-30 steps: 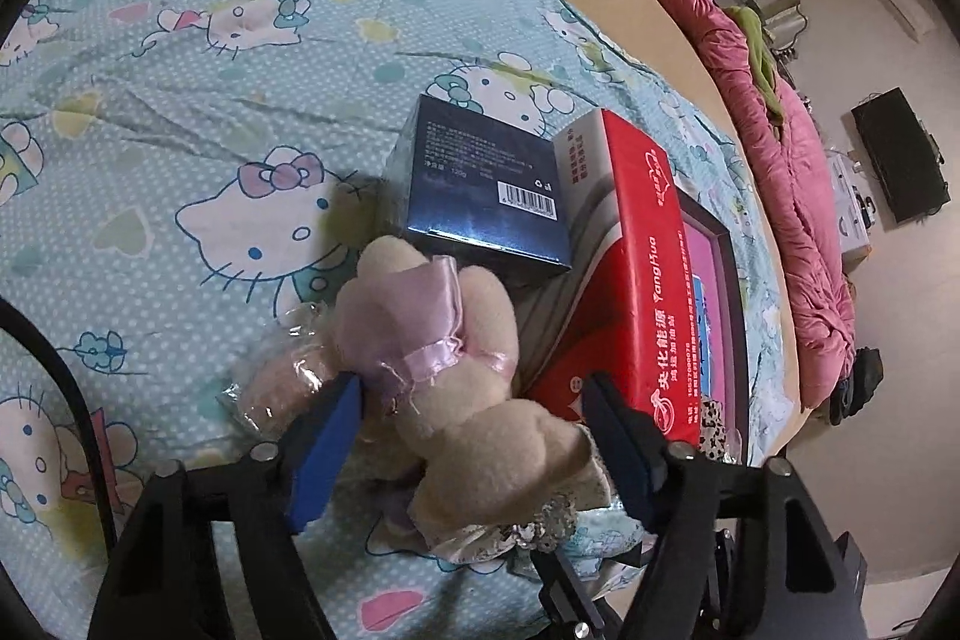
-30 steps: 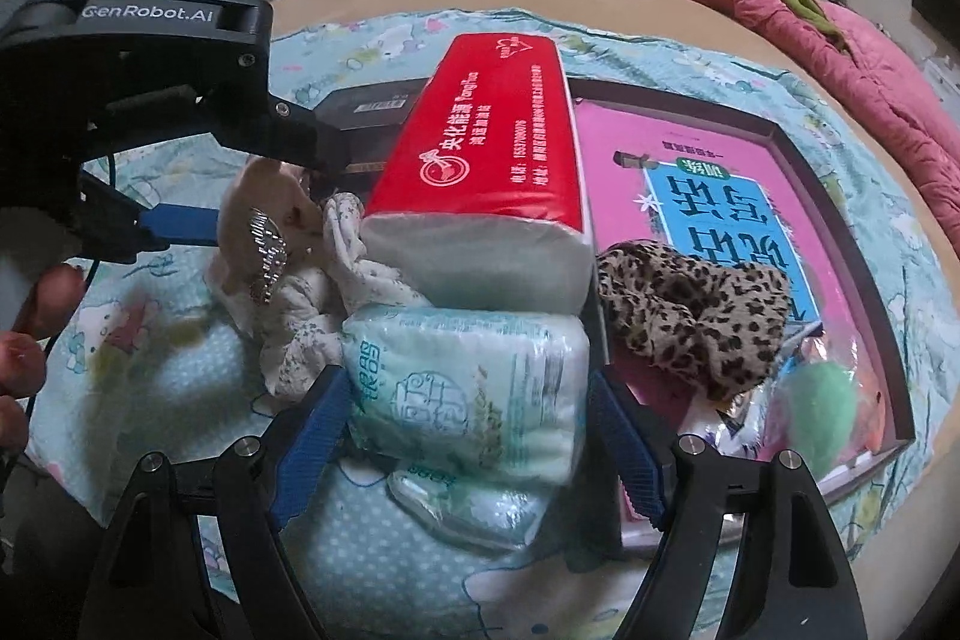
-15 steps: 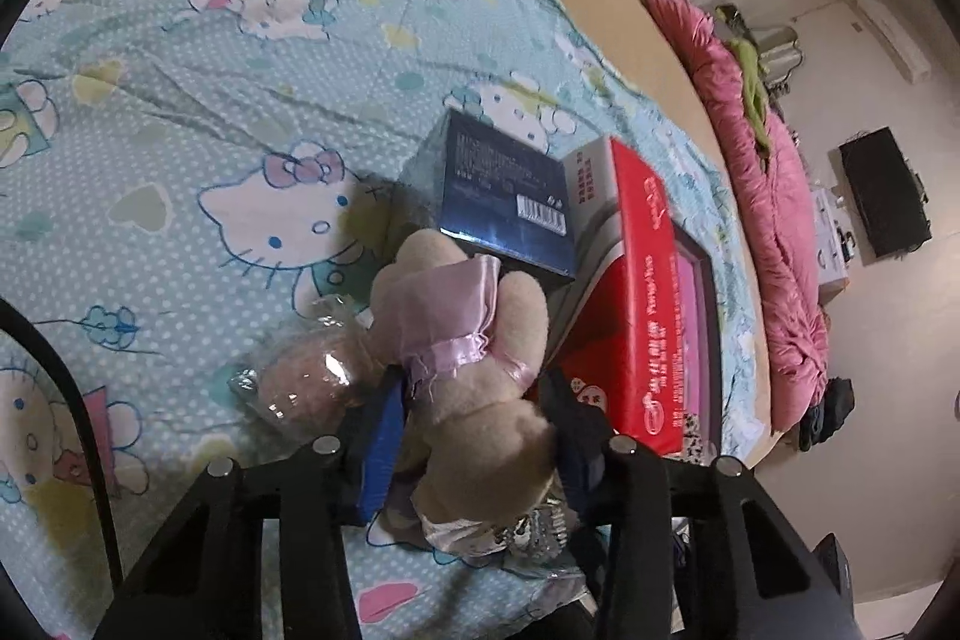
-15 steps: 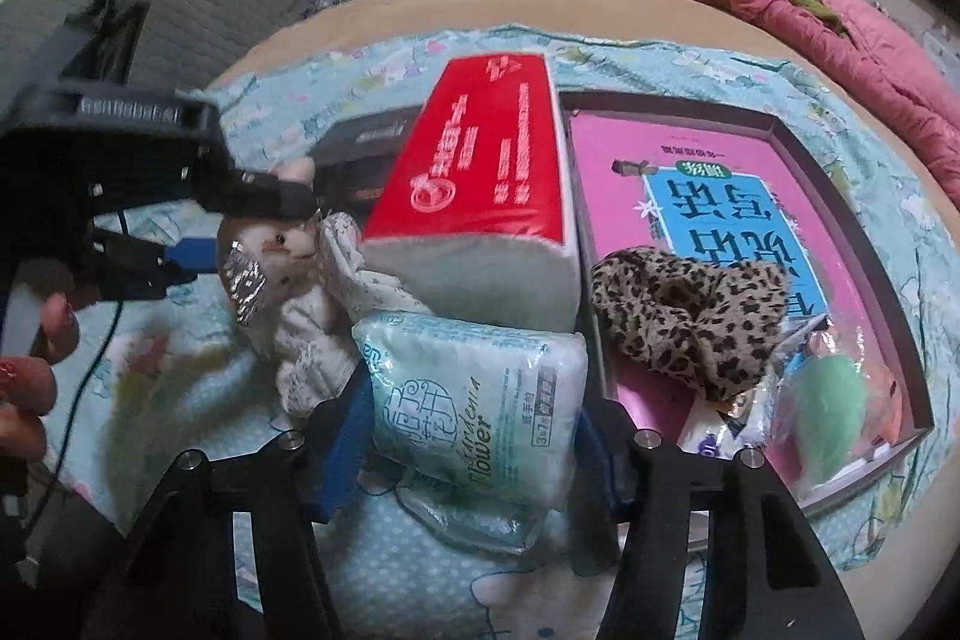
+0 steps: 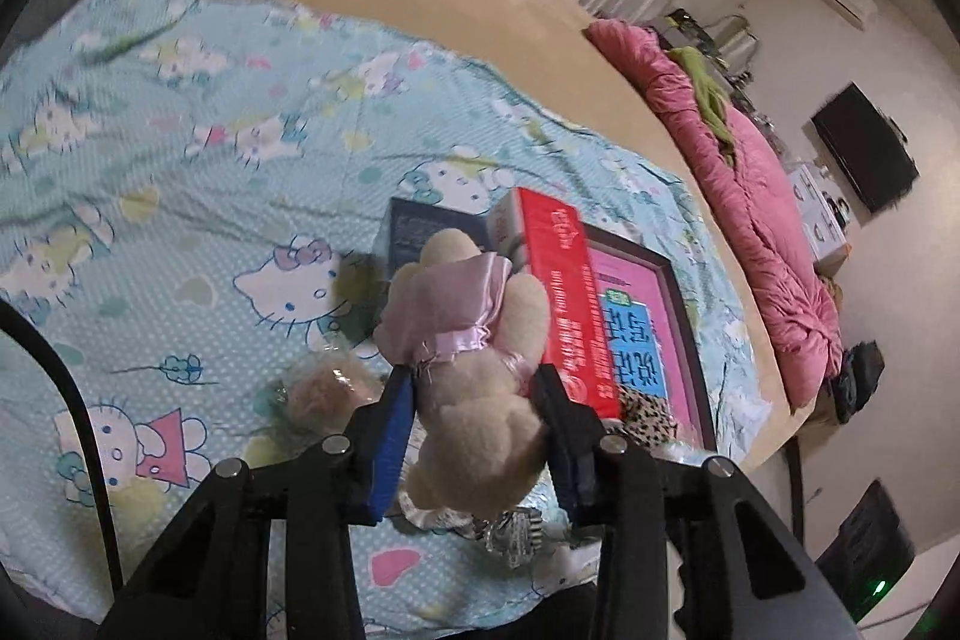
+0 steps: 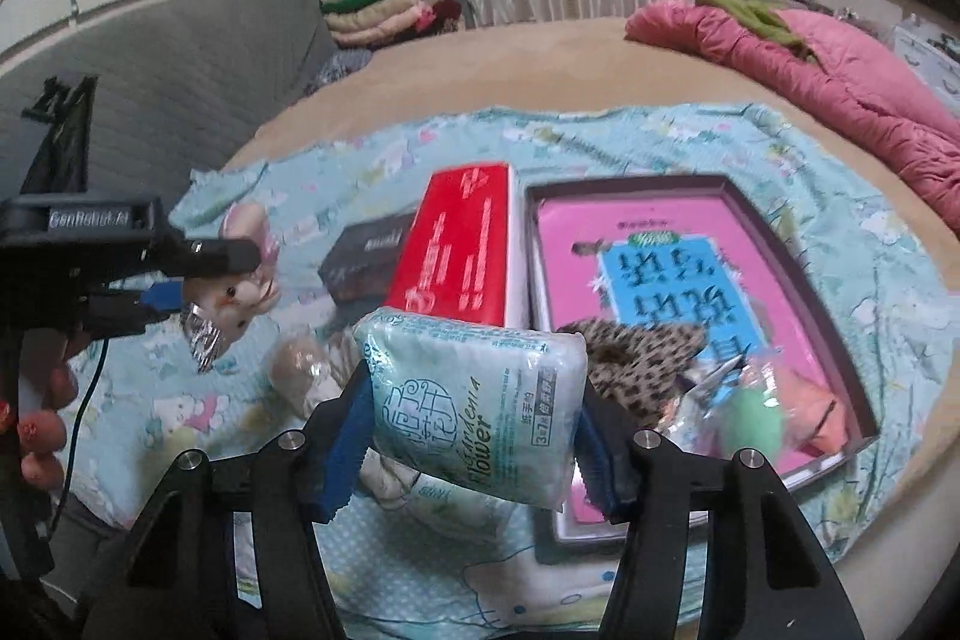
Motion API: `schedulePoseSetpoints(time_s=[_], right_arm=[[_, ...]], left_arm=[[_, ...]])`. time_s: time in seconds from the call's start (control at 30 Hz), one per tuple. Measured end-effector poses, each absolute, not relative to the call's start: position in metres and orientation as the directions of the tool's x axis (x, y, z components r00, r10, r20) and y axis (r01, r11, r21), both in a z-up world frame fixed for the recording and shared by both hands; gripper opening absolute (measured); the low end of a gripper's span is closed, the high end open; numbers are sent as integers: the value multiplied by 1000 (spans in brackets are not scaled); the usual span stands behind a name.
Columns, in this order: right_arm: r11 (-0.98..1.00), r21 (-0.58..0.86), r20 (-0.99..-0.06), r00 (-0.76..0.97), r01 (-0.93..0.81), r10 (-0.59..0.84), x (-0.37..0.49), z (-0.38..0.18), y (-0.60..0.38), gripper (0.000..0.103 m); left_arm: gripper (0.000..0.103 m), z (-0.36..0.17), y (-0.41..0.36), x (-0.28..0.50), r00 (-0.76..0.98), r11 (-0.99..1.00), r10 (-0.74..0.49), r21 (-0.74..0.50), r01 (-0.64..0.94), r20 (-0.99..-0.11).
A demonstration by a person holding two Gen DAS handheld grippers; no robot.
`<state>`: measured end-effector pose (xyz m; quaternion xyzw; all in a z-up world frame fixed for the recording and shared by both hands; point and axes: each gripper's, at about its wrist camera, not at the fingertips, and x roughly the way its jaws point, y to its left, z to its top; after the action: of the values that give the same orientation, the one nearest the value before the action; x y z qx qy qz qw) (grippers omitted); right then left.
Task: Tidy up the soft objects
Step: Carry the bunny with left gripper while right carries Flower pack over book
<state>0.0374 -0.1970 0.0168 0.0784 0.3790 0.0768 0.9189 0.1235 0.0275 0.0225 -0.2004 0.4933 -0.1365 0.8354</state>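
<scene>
Left tool (image 5: 474, 400) closed further on plush (image 5: 468, 340), jaws closing, pads pressing it; plush now lifted clear of bed (image 5: 180, 196). Right tool (image 6: 474, 436) clamped tissue pack (image 6: 480, 400), raised off the second pack (image 6: 444, 496) beneath.

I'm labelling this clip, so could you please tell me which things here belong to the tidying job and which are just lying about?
Job:
- plush toy, in left gripper
- tissue pack, in right gripper
- leopard cloth
- tray

Lying about:
- red box
- dark box
- pink quilt
</scene>
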Motion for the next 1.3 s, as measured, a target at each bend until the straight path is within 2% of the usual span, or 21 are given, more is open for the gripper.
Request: schedulePoseSetpoints(time_s=[0.63,0.97,1.3], right_arm=[[962,256,-591,804,99,75,9,66,-291,61],[946,273,-564,826,177,8,-5,74,-334,61],[932,282,-578,816,228,-25,-8,58,-358,61]], left_arm=[[40,74,-69,92,486,881,-473,-406,242,-735],[40,66,-121,86,453,878,-471,-354,321,-757],[40,44,-160,85,427,884,-438,-293,364,-791]])
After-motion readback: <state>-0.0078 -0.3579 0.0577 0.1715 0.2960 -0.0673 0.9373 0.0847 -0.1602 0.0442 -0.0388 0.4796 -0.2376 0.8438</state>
